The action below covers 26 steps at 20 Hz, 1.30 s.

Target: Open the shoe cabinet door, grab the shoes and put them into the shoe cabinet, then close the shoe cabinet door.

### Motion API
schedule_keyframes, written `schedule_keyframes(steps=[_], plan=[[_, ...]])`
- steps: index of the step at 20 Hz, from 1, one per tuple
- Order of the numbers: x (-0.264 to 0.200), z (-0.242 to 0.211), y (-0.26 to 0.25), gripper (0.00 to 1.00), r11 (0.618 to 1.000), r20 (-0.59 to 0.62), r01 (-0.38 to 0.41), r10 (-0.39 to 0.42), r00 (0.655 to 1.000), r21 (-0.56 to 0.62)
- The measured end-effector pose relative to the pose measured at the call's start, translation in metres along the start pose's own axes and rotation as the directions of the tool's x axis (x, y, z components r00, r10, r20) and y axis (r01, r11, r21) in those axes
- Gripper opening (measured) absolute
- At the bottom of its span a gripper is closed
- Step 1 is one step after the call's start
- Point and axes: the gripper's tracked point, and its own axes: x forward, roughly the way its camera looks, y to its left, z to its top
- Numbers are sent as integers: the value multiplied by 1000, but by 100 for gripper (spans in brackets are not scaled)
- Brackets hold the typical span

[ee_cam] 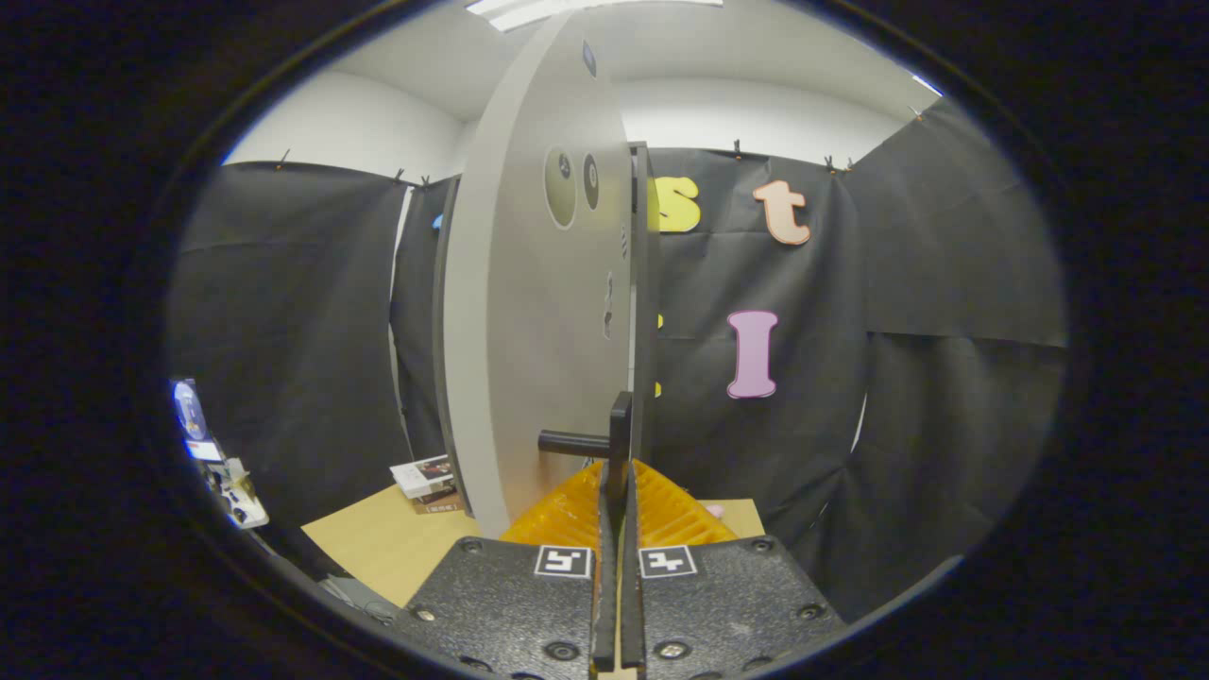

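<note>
The shoe cabinet door (538, 312) is a tall grey panel that I see almost edge-on, swung out just ahead of me. Two round hinge cups (571, 184) sit near its top. A dark bar handle (619, 420) stands off the door's lower part on a short post (571, 442). My gripper (619, 477) is shut on the lower end of that handle, with the bar pinched between both fingers. The dark edge of the cabinet body (645, 283) runs upright just right of the door. A small pink bit (715, 511) peeks out beside the right finger; I cannot tell what it is.
A light wooden table (378, 548) lies below the door. Some booklets (425, 477) rest on it by the door's foot. Small items (227, 482) sit far off to the left.
</note>
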Motion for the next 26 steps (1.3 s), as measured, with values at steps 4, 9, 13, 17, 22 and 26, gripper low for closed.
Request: schedule_keyframes(steps=[4, 9, 13, 17, 22, 26], plan=[[-14, 14, -4, 12, 999, 35, 49, -49, 998, -16], [-72, 51, 12, 55, 992, 139, 116, -109, 984, -40], [-107, 71, 45, 100, 987, 199, 158, -148, 969, -38], [-104, 68, 94, 100, 993, 195, 122, -119, 974, -2], [-69, 40, 144, 100, 996, 204, 86, -91, 975, 37], [-24, -17, 181, 100, 997, 193, 77, -80, 978, 22]])
